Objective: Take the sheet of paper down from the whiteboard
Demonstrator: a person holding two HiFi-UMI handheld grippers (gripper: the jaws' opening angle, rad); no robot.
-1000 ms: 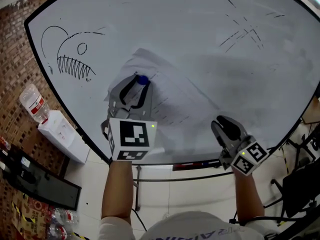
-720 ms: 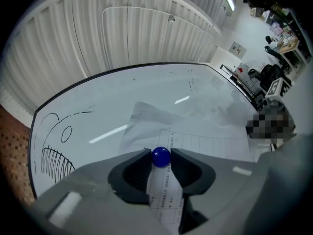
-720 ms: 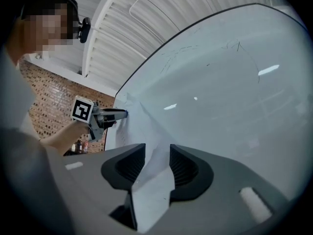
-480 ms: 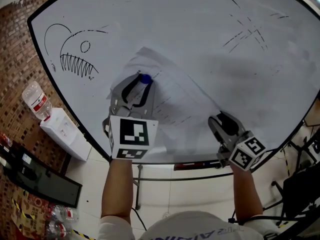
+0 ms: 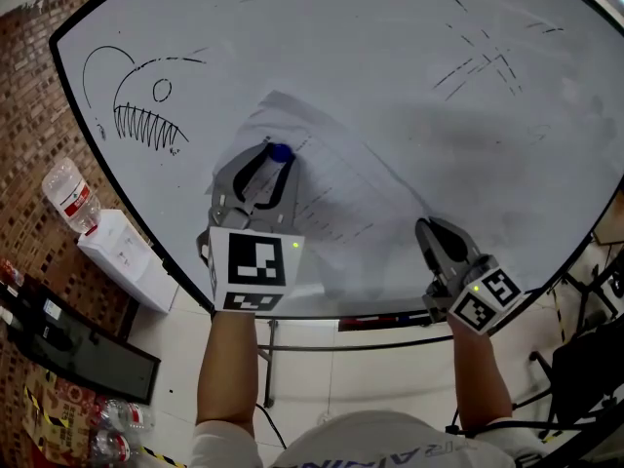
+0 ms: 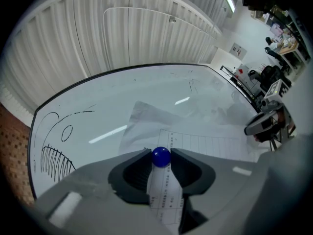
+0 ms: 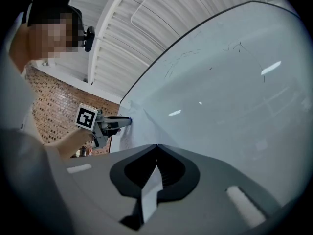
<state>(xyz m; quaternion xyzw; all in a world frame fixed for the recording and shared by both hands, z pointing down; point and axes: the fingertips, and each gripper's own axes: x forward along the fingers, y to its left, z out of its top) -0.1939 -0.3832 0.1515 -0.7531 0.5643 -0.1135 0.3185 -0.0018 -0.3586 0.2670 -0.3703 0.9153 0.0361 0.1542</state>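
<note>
A creased printed sheet of paper (image 5: 336, 198) lies flat against the whiteboard (image 5: 390, 57), pinned near its upper left by a round blue magnet (image 5: 280, 152). My left gripper (image 5: 277, 151) reaches up to the board, and its two tips press on the blue magnet (image 6: 161, 156) from both sides. My right gripper (image 5: 427, 226) is at the sheet's lower right corner, shut on it. A strip of the paper (image 7: 150, 190) runs back between the right gripper's (image 7: 157, 146) closed jaws.
A fish drawing (image 5: 132, 100) marks the board's left side, with scribbles (image 5: 478, 66) at its upper right. Below the board's left edge stand a water bottle (image 5: 66, 201) and a white box (image 5: 122, 261) against a brick wall (image 5: 24, 135). A chair (image 5: 585, 359) stands at the right.
The right gripper has edged up onto the sheet's lower right corner and its jaws have closed on it. The left gripper has stayed on the magnet.
</note>
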